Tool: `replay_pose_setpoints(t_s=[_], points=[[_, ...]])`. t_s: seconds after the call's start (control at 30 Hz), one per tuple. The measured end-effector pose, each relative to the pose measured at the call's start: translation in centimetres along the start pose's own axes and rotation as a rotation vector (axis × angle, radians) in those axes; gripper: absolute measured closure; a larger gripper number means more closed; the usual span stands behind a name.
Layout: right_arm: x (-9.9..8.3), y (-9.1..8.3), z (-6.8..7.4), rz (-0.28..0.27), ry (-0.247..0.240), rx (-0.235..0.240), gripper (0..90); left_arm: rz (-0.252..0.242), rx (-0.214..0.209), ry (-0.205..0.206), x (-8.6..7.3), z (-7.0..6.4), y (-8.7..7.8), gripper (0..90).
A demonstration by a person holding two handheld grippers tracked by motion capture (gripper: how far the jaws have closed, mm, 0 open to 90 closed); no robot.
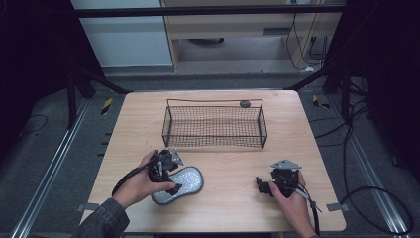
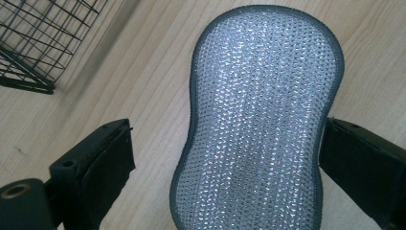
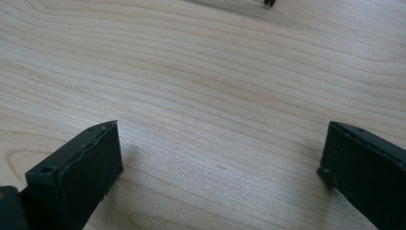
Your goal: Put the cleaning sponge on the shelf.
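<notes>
A silver, glittery scouring pad [image 1: 184, 180] with a grey edge lies flat on the wooden table [image 1: 233, 166], near the front left. My left gripper [image 1: 168, 181] is lowered over it and stands open. In the left gripper view the pad [image 2: 258, 120] lies between the jaws of the left gripper [image 2: 225, 129]: the right jaw is at the pad's edge, while the left jaw stands apart with bare wood between. My right gripper [image 1: 261, 184] rests open near the front right. In its own view the right gripper [image 3: 221, 128] has only wood between the jaws.
A black wire basket [image 1: 215, 102] stands at the middle back of the table, with a small dark object [image 1: 244, 103] on its far rim. A corner of the basket [image 2: 33, 43] lies up and left of the pad. Bare wood separates the two grippers.
</notes>
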State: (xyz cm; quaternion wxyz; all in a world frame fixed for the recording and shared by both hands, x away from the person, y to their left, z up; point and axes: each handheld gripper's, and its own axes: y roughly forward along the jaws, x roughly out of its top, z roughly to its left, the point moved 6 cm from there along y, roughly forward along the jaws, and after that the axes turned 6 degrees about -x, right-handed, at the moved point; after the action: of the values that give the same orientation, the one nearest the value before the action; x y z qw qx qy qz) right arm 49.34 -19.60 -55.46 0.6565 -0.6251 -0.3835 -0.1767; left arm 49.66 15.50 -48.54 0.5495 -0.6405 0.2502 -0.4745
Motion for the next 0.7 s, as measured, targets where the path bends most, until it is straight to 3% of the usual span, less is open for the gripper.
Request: replay_pose_setpoints(t_s=[0.4, 0.7], points=[[0.0, 0.0, -0.1, -0.002, -0.014, 0.008, 0.7, 0.057, -0.02, 0.046, 0.5, -0.4, 0.2, 4.4], [0.0, 0.0, -0.1, -0.002, -0.015, 0.009, 0.7, 0.087, -0.052, 0.075, 0.0, -0.4, 1.7, 4.3]])
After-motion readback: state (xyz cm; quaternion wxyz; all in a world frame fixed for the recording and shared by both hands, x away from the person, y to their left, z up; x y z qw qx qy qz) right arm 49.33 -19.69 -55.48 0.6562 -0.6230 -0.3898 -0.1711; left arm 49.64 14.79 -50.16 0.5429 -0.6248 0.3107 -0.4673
